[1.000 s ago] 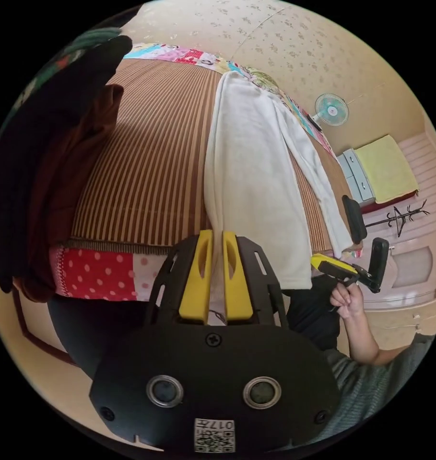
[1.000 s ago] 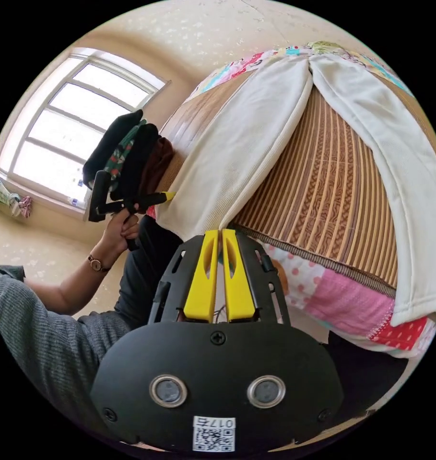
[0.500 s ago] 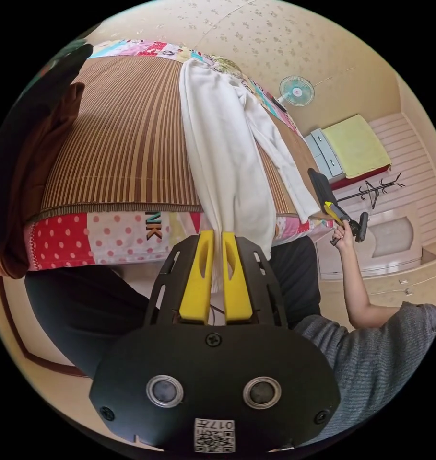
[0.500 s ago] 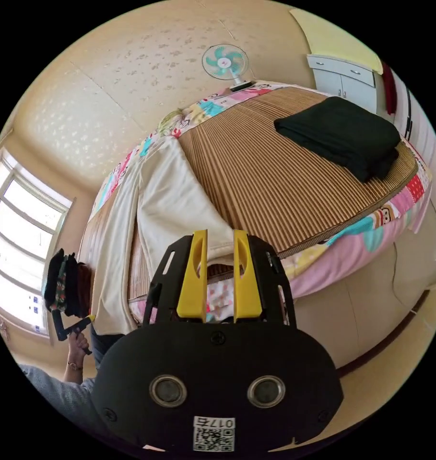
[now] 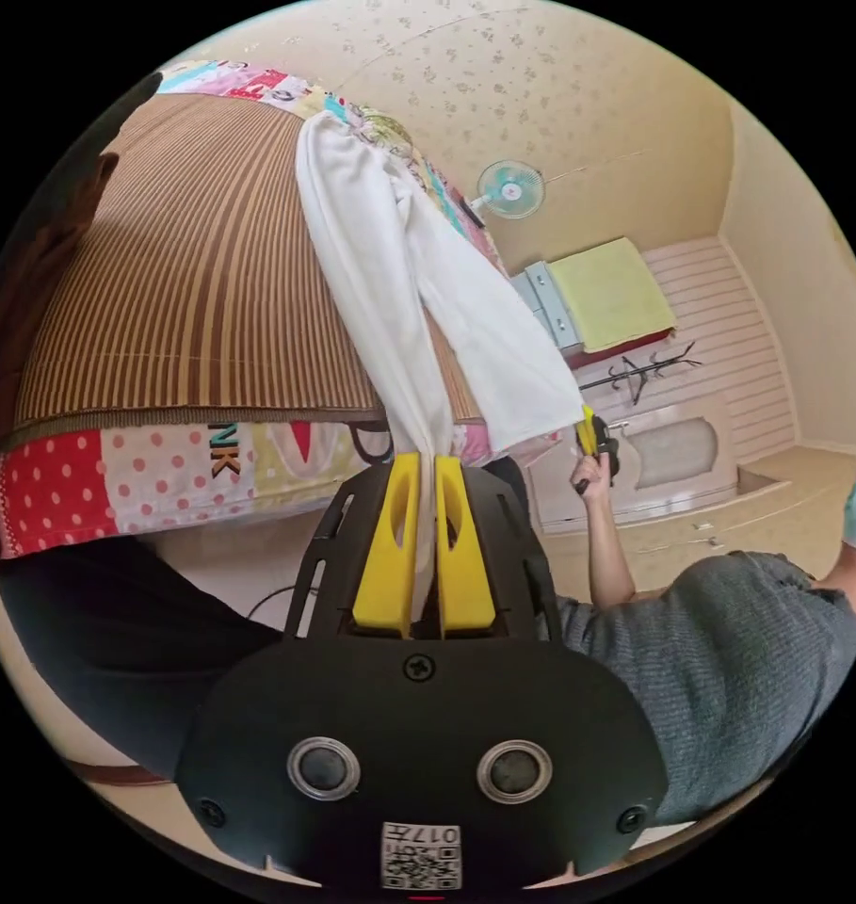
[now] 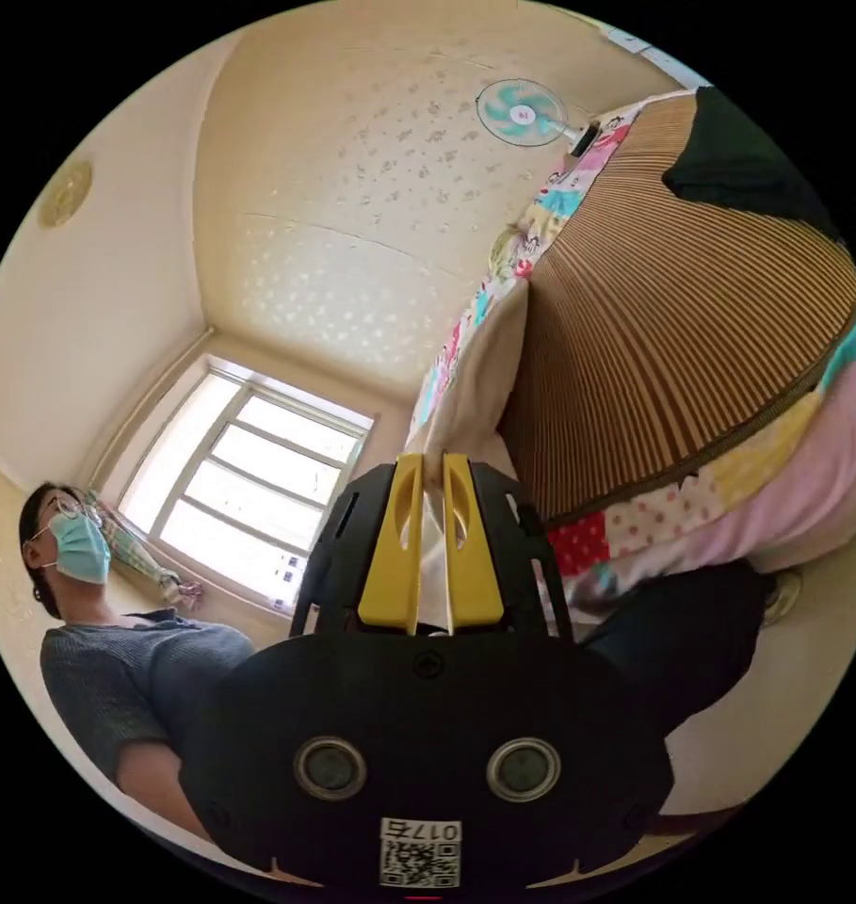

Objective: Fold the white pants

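The white pants [image 5: 371,245] stretch from the far edge of the striped mat down over the near edge of the bed. My left gripper [image 5: 424,463] is shut on the hem of one leg, pulled taut off the bed edge. The other leg [image 5: 503,363] runs to the right gripper [image 5: 588,435], held in a hand, which is clamped on its hem. In the right gripper view, my right gripper [image 6: 431,463] is shut on white pants cloth [image 6: 470,377] that rises toward the bed.
A brown striped mat [image 5: 183,282] covers the bed over a patchwork quilt [image 5: 145,471]. Dark folded clothes [image 6: 738,160] lie on the mat. A fan [image 5: 509,188] stands beyond the bed, a window [image 6: 258,490] is on one wall, and the person's grey-sleeved torso [image 5: 729,659] is close by.
The right gripper, open half a second ago near the second leg's hem, has closed on it and lifted it. Both legs are now pulled off the bed edge; both cameras swung.
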